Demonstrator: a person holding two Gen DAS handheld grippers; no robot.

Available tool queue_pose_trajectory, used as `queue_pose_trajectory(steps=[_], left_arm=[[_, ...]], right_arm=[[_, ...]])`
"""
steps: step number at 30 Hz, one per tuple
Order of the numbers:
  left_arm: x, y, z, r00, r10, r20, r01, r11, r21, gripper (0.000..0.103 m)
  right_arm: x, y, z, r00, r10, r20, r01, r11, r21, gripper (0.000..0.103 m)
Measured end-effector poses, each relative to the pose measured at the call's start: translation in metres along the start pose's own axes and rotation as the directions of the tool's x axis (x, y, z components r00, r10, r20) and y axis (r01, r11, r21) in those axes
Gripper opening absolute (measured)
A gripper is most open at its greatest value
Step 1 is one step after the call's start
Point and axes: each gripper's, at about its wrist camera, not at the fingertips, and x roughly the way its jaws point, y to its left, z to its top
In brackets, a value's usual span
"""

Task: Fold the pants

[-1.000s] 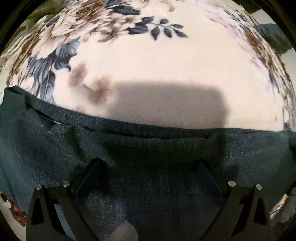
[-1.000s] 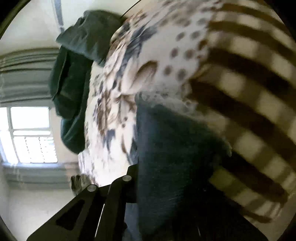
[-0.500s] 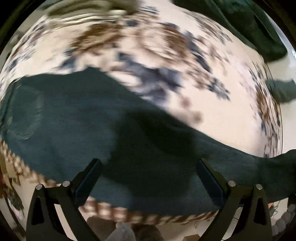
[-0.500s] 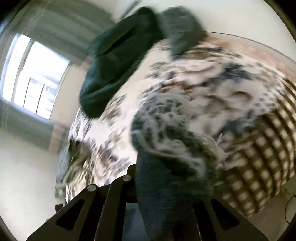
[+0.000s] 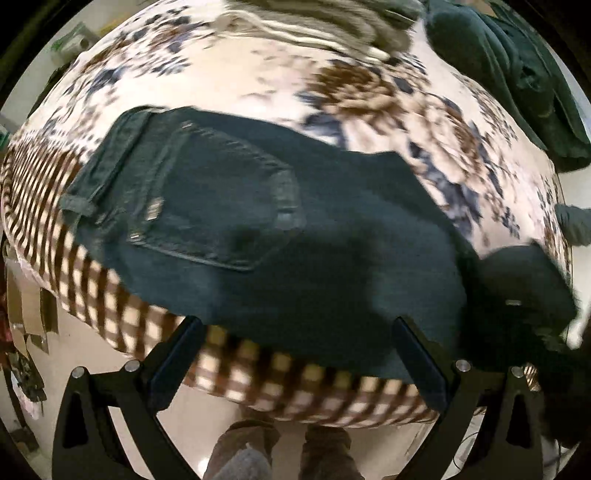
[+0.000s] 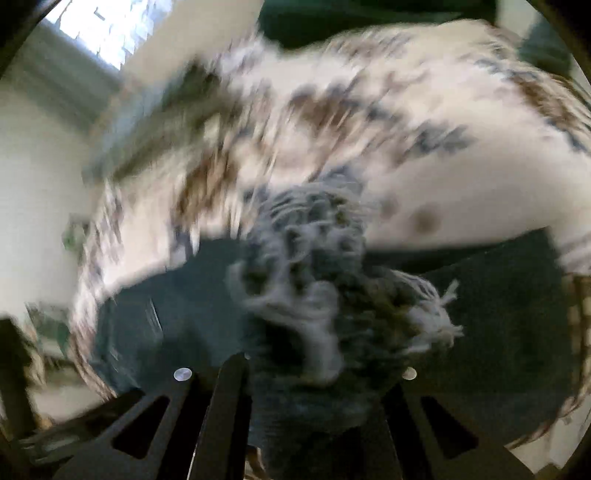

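Dark blue jeans (image 5: pixel 258 221) lie flat on a floral blanket (image 5: pixel 406 110), back pocket up and waistband at the left, reaching the bed's near edge. My left gripper (image 5: pixel 295 321) hovers above that edge, open and holding nothing. In the blurred right wrist view, my right gripper (image 6: pixel 317 365) has the frayed pale hem (image 6: pixel 325 288) of a jeans leg bunched between its fingers. Its jaws are opening, and the denim still fills the gap. Below the hem lies more of the jeans (image 6: pixel 498 295).
The blanket's brown checked border (image 5: pixel 258 380) hangs over the bed edge. A person's legs (image 5: pixel 258 443) stand on the pale floor below. Dark green clothing (image 5: pixel 517 74) is piled at the far right, a striped fabric (image 5: pixel 314 22) at the back. A window (image 6: pixel 99 26) shows upper left.
My left gripper pulled back and rose, so the whole seat of the jeans and the bed edge show. My right gripper swung and rolled, carrying the frayed hem over the jeans; its fingers parted slightly.
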Motion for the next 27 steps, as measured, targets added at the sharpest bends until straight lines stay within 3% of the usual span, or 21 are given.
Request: queue_pose_trajectory(steps=[2,4,6,7,9,12,14,15,18,20,22,24,27], left_arm=[[0.000,0.019,0.000,1.000,-0.001,0.000,0.001,1.000,-0.027,0.103],[-0.001,0.035,0.002,1.000,0.001,0.002,-0.001,0.998,-0.057,0.103],[-0.003,0.046,0.004,1.000,-0.004,0.005,0.005,0.996,-0.090,0.103],[-0.004,0.050,0.006,1.000,-0.006,0.006,0.007,0.994,-0.107,0.103],[-0.005,0.051,0.010,1.000,-0.027,0.009,0.028,0.991,-0.130,0.103],[-0.002,0.036,0.016,0.997,-0.081,0.005,0.081,0.986,-0.142,0.103],[0.005,0.014,0.019,0.992,-0.122,0.000,0.122,0.985,-0.124,0.103],[0.013,-0.004,0.020,0.990,-0.139,-0.020,0.136,0.986,-0.098,0.103],[0.039,-0.043,0.022,0.992,-0.106,-0.070,0.105,0.994,-0.024,0.102],[0.062,-0.067,0.019,0.992,-0.063,-0.112,0.069,0.996,0.049,0.088],[0.077,-0.081,0.016,0.991,-0.034,-0.126,0.047,0.993,0.105,0.039],[0.080,-0.092,0.012,0.991,-0.072,-0.111,0.088,0.985,0.148,0.011],[0.069,-0.100,0.009,0.998,-0.052,-0.045,0.060,0.977,0.204,0.008]], right_arm=[[0.031,0.027,-0.013,0.994,-0.033,-0.109,0.027,0.998,-0.053,0.035],[0.036,0.045,-0.016,0.986,0.047,-0.162,-0.060,0.995,-0.077,0.070],[0.025,0.052,-0.018,0.978,0.119,-0.173,-0.131,0.990,-0.060,0.083],[0.016,0.050,-0.019,0.974,0.147,-0.173,-0.154,0.988,-0.030,0.088],[-0.007,0.035,-0.016,0.982,0.123,-0.145,-0.121,0.992,0.019,0.094],[-0.038,-0.010,-0.004,0.994,-0.038,-0.107,0.044,0.997,0.059,0.101],[-0.054,-0.045,-0.004,0.979,-0.169,-0.117,0.180,0.980,0.085,0.101],[-0.057,-0.064,-0.005,0.961,-0.240,-0.138,0.253,0.963,0.089,0.101],[-0.057,-0.110,-0.009,0.927,-0.325,-0.189,0.350,0.929,0.123,0.101],[-0.059,-0.135,-0.013,0.911,-0.349,-0.219,0.384,0.913,0.139,0.101],[-0.059,-0.154,-0.017,0.908,-0.339,-0.245,0.385,0.907,0.172,0.101],[-0.060,-0.174,-0.021,0.917,-0.301,-0.260,0.361,0.905,0.226,0.101],[-0.063,-0.190,-0.026,0.927,-0.273,-0.258,0.339,0.905,0.259,0.101]])
